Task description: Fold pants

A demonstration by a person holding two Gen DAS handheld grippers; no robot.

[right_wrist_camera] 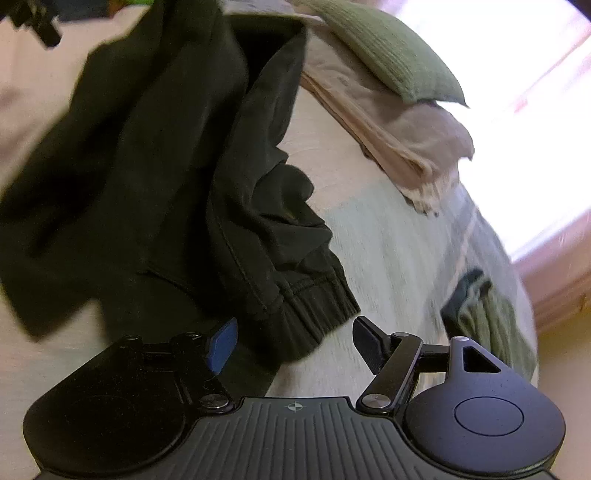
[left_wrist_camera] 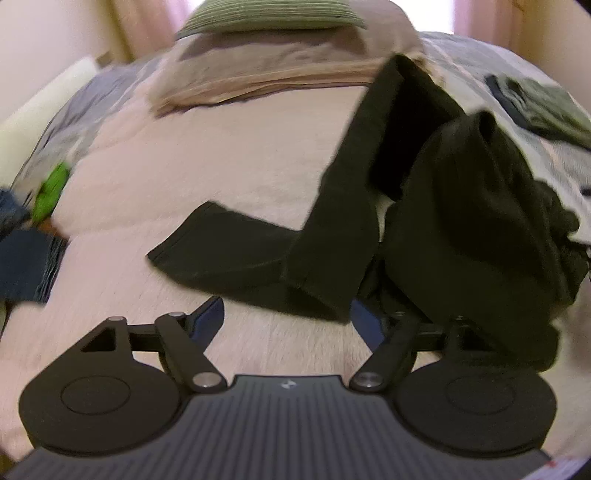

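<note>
Fingers (left_wrist_camera: 207, 317) of both grippers stand apart, gripping nothing, with the black pants (left_wrist_camera: 461, 221) crumpled just ahead.

pale pink bed cover (left_wrist_camera: 192, 184), black pants (left_wrist_camera: 461, 221) crumpled across it, folded beige blanket (left_wrist_camera: 266, 77) under green pillow (left_wrist_camera: 266, 14) at far end, dark green garment (right_wrist_camera: 484, 317) near edge

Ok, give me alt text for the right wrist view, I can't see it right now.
Crumpled black cotton pants lie on a pale pink bedspread, their ribbed waistband between the open right tongs, whose pads do not press it. Behind lie folded beige cloths under a green ribbed pillow.
</note>
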